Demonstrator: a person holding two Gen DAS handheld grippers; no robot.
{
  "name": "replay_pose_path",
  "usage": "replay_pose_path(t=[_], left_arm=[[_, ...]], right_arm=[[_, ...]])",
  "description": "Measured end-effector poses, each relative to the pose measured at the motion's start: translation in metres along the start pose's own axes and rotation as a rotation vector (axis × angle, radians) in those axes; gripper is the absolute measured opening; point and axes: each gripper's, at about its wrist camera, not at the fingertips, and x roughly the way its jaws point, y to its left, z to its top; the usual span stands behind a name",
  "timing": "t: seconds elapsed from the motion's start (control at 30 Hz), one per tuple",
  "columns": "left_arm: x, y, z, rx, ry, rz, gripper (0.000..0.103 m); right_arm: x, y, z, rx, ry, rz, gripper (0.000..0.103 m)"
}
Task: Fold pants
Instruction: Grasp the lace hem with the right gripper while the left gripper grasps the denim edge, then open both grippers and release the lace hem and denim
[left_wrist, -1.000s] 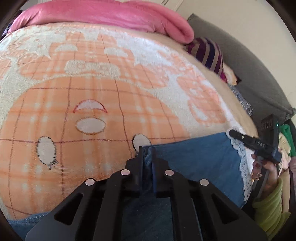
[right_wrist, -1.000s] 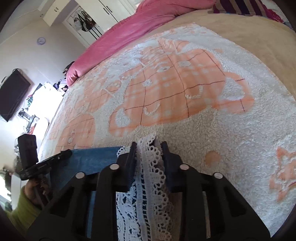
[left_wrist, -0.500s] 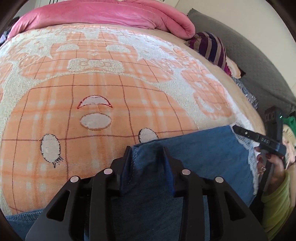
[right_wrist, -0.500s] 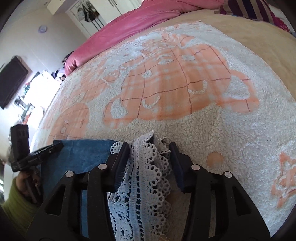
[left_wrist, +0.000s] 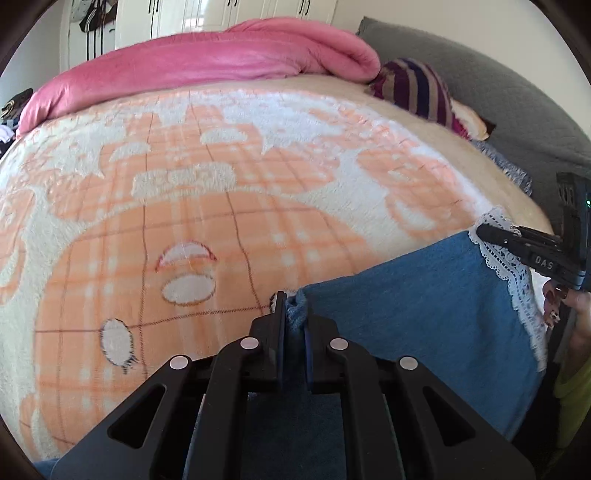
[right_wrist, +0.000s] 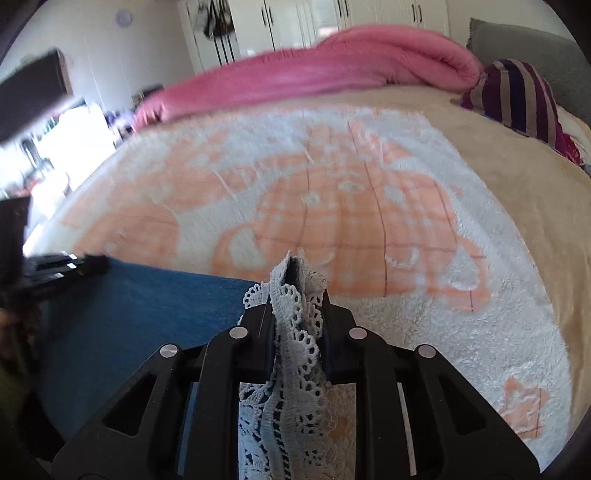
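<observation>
A: In the left wrist view, what is hidden?

B: The near part of the pants (left_wrist: 417, 317) is covered by the left gripper (left_wrist: 294, 314), and the right edge of the picture cuts off the right hand (left_wrist: 565, 306). The pants are seen as blue denim, spread flat on the orange-and-white blanket (left_wrist: 184, 221), with a white lace trim (left_wrist: 517, 280) along the far side from the left gripper. A bunched denim corner is clamped between the left gripper's closed fingers. The right gripper (left_wrist: 484, 232) is seen at the lace, its tip touching it. Beyond the pants, open blanket runs up to the pink duvet (left_wrist: 207, 62).

A: And the right wrist view?

B: The picture is blurred; the left gripper (right_wrist: 92, 264), at the denim's far corner from the right gripper (right_wrist: 295, 295), is hard to make out. The lace trim (right_wrist: 295, 332) is pinched between the right gripper's closed fingers, gathered into folds. The pants (right_wrist: 140, 317) lie just left of it. Beyond it, blanket (right_wrist: 406, 221) extends to the duvet (right_wrist: 332, 70) and a striped pillow (right_wrist: 521, 99).
</observation>
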Motion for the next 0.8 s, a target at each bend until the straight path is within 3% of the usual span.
replay_pose_path(t=[0.07, 0.2, 0.23, 0.4, 0.5, 0.67, 0.77, 0.8], left_arm=[[0.008, 0.006, -0.005, -0.023, 0.007, 0.002, 0.011], [0.005, 0.007, -0.006, -0.031, -0.009, 0.01, 0.021], [0.003, 0.009, -0.007, -0.039, -0.01, 0.01, 0.028], [-0.034, 0.01, -0.024, -0.084, -0.064, -0.001, 0.036], [-0.063, 0.011, -0.043, -0.091, -0.116, 0.018, 0.049], [-0.096, 0.019, -0.075, -0.087, -0.125, 0.066, 0.057], [-0.108, 0.024, -0.089, -0.079, -0.119, 0.12, 0.059], [-0.11, 0.027, -0.091, -0.086, -0.114, 0.121, 0.064]], right_arm=[[0.008, -0.003, -0.002, -0.005, 0.014, -0.018, 0.021], [0.001, -0.019, -0.008, 0.062, -0.022, -0.038, 0.045], [-0.003, -0.027, -0.011, 0.103, -0.038, -0.018, 0.046], [-0.043, -0.06, -0.027, 0.303, -0.134, 0.059, 0.049], [-0.069, -0.069, -0.031, 0.367, -0.223, 0.046, 0.056], [-0.102, -0.03, -0.044, 0.264, -0.277, -0.021, 0.064], [-0.107, 0.026, -0.053, 0.09, -0.24, -0.038, 0.069], [-0.105, 0.043, -0.056, 0.038, -0.218, -0.041, 0.071]])
